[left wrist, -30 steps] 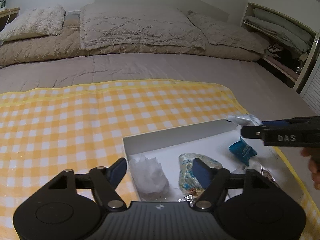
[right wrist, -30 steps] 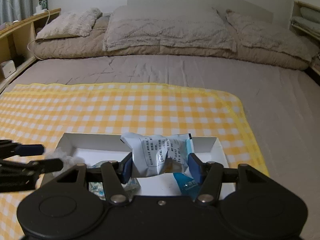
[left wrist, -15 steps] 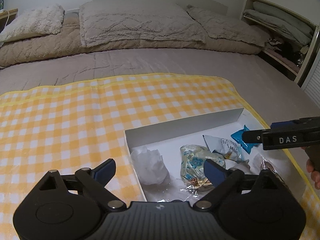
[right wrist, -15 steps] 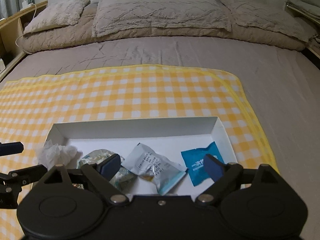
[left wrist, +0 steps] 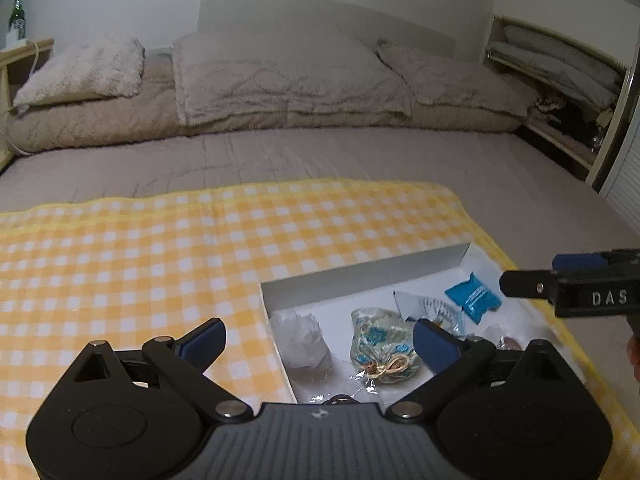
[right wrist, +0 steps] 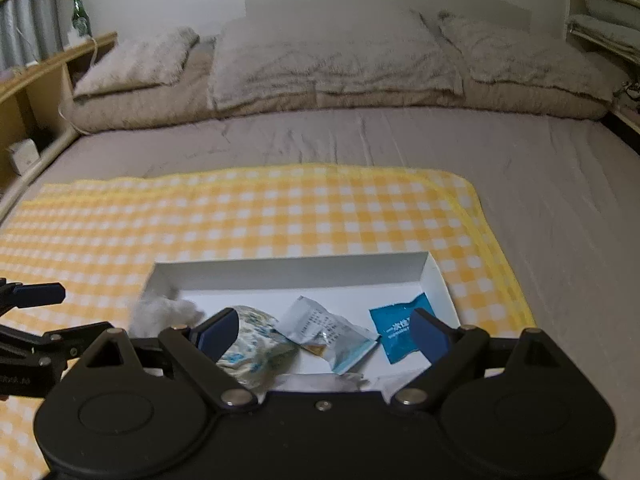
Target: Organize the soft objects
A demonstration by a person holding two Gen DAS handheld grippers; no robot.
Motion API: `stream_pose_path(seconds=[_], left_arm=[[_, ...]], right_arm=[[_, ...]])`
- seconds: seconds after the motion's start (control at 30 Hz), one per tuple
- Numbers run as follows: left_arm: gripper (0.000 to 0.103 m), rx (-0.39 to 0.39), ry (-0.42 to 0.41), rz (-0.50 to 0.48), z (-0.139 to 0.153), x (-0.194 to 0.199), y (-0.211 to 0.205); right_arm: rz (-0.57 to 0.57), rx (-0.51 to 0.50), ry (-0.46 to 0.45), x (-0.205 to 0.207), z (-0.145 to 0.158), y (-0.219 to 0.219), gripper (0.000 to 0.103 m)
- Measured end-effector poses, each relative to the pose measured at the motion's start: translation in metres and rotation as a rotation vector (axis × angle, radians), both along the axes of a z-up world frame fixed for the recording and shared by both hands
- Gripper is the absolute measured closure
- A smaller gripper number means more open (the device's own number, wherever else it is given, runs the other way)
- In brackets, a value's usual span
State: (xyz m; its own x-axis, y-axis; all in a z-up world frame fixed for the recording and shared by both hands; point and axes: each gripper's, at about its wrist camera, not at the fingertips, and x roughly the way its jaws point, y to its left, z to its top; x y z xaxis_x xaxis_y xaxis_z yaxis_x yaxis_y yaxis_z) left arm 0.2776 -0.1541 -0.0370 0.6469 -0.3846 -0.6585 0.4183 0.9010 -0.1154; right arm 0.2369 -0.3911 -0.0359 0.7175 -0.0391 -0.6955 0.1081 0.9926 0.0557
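Observation:
A shallow white box (left wrist: 360, 276) (right wrist: 288, 276) lies on a yellow checked cloth (left wrist: 160, 248) (right wrist: 280, 216) on the bed. In it lie a crumpled white tissue (left wrist: 300, 338) (right wrist: 160, 312), a floral drawstring pouch (left wrist: 382, 344) (right wrist: 252, 344), a white printed packet (right wrist: 324, 328) (left wrist: 428, 306) and a blue packet (left wrist: 472, 298) (right wrist: 400, 330). My left gripper (left wrist: 318, 338) is open and empty over the box's left end. My right gripper (right wrist: 324, 330) is open and empty above the box's near side.
Grey pillows (left wrist: 288, 76) and a folded duvet lie at the head of the bed. A wooden shelf with a green bottle (right wrist: 80, 16) stands at the left. An open wardrobe (left wrist: 560, 80) stands at the right. Grey sheet (right wrist: 560, 200) surrounds the cloth.
My right gripper opened and let the white printed packet drop into the box, then drew back and up. My left gripper opened wider and also pulled back.

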Motion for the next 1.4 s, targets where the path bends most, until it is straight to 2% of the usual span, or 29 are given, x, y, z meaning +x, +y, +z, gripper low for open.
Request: stream_pose_path(seconds=[0.3, 0.57, 0.7, 0.93, 1.17, 1.4], left_arm=[[0.000, -0.029, -0.081, 0.016, 0.043, -0.038, 0.019], [0.000, -0.015, -0.130, 0.030, 0.066, -0.074, 0.039], [0.000, -0.017, -0.164, 0.040, 0.077, -0.096, 0.048], [0.000, -0.017, -0.190, 0.039, 0.085, -0.134, 0.055], [0.000, -0.011, -0.220, 0.069, 0.081, -0.166, 0.067], [0.000, -0.024, -0.247, 0.089, 0.076, -0.189, 0.086]], right_arm=[[0.024, -0.017, -0.097, -0.042, 0.034, 0.016, 0.007], [0.025, -0.002, -0.187, -0.087, 0.058, 0.023, 0.000], [0.024, -0.007, -0.209, -0.108, 0.066, 0.028, 0.000], [0.030, -0.025, -0.244, -0.145, 0.073, 0.040, 0.000], [0.036, -0.026, -0.294, -0.181, 0.078, 0.052, 0.000], [0.060, -0.073, -0.323, -0.209, 0.074, 0.070, 0.000]])
